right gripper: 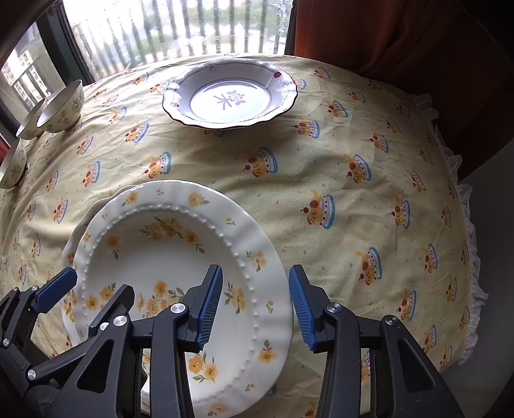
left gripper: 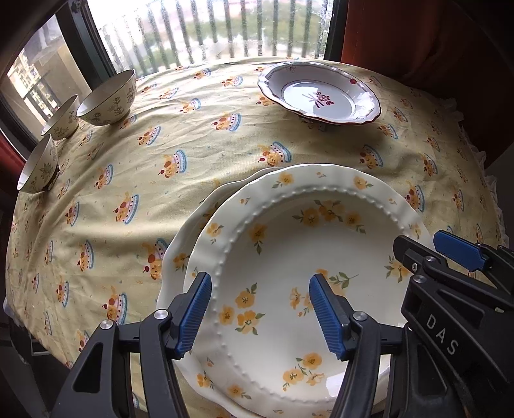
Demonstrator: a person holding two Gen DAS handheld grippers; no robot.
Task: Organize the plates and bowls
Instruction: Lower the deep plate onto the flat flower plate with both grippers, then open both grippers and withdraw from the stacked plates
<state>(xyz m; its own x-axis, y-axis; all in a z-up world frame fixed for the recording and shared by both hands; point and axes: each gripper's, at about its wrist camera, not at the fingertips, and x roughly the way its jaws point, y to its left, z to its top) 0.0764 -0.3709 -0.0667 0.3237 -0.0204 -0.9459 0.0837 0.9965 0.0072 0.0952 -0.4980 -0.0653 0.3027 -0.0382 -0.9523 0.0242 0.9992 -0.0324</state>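
Observation:
A cream plate with yellow flowers (left gripper: 289, 257) lies on top of a second matching plate (left gripper: 192, 222) at the near side of the table; it also shows in the right wrist view (right gripper: 160, 250). My left gripper (left gripper: 260, 312) is open, its jaws straddling the plate's left rim. My right gripper (right gripper: 255, 304) is open, its jaws straddling the right rim; it also shows in the left wrist view (left gripper: 449, 254). A white plate with a red rim (left gripper: 318, 93) sits far across the table. Three floral bowls (left gripper: 107, 99) stand at the far left.
A yellow patterned tablecloth (right gripper: 353, 160) covers the table, with a frilled edge at the right (right gripper: 465, 209). A window with railings (left gripper: 225, 29) and a red curtain (right gripper: 385, 32) are behind the table.

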